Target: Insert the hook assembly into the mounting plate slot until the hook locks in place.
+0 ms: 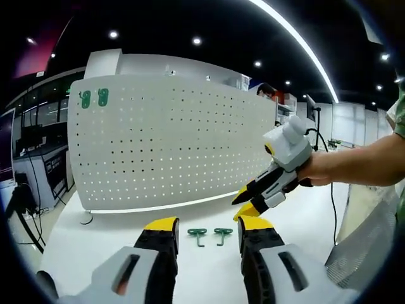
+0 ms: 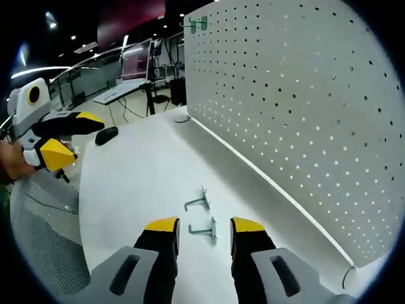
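— Left gripper (image 1: 207,224) first: what are its jaws doing?

— They stand apart with nothing between them, low over the white table (image 1: 114,247). Two green hooks (image 1: 210,235) lie flat on the table just ahead of the yellow tips, side by side, in front of the pegboard (image 1: 171,142).

— And the right gripper (image 2: 202,226)?

— Also spread, holding nothing. From its own camera one hook (image 2: 204,232) lies between its jaw tips on the table, and the second hook (image 2: 198,202) lies just beyond, closer to the pegboard (image 2: 297,120). Neither is touched.

— Can you see one gripper from the other?

— Yes. In the left gripper view the right gripper (image 1: 256,196) comes in from the side, held by a hand (image 1: 319,170), its tips pointing down toward the table near the hooks, jaws parted. In the right gripper view the left gripper (image 2: 68,139) shows away from the pegboard, also parted.

— Where is the pegboard itself?

— Upright on the table, white and perforated, standing behind the hooks. Two more green pieces (image 1: 93,98) hang at its upper corner, well apart from the loose hooks; the right gripper view shows them (image 2: 196,24) at the far top edge.

— Anything else near the pegboard?

— A dark mouse-like object (image 2: 106,134) sits on the table off its far end.
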